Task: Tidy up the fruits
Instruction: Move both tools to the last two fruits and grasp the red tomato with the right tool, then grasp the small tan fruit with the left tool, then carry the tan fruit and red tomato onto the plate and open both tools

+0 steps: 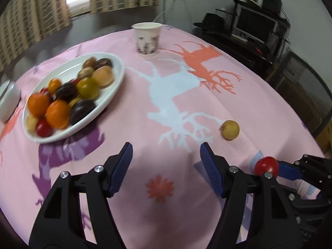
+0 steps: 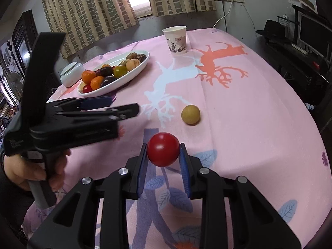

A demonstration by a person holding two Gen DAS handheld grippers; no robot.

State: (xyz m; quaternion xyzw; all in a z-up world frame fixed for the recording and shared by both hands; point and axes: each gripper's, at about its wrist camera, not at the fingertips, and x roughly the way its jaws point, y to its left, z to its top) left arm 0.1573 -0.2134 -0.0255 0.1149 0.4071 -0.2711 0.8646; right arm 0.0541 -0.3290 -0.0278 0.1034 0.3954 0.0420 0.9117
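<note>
Cherry tomato [image 2: 163,149] clamped between the pads of the right claw [image 2: 163,150], lifted just above the pink surface [image 2: 249,114], likely for carrying toward the white oval plate [image 2: 132,76] of fruit. Left claw [image 1: 166,161] spread apart, empty, aimed near the loose yellow fruit [image 2: 190,114], probably next for collecting.

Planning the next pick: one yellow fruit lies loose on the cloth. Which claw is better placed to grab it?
Left. The left claw is open and holds nothing, with the yellow fruit just ahead to its right. The right claw is shut on a red tomato, probably bound for the plate.
</note>
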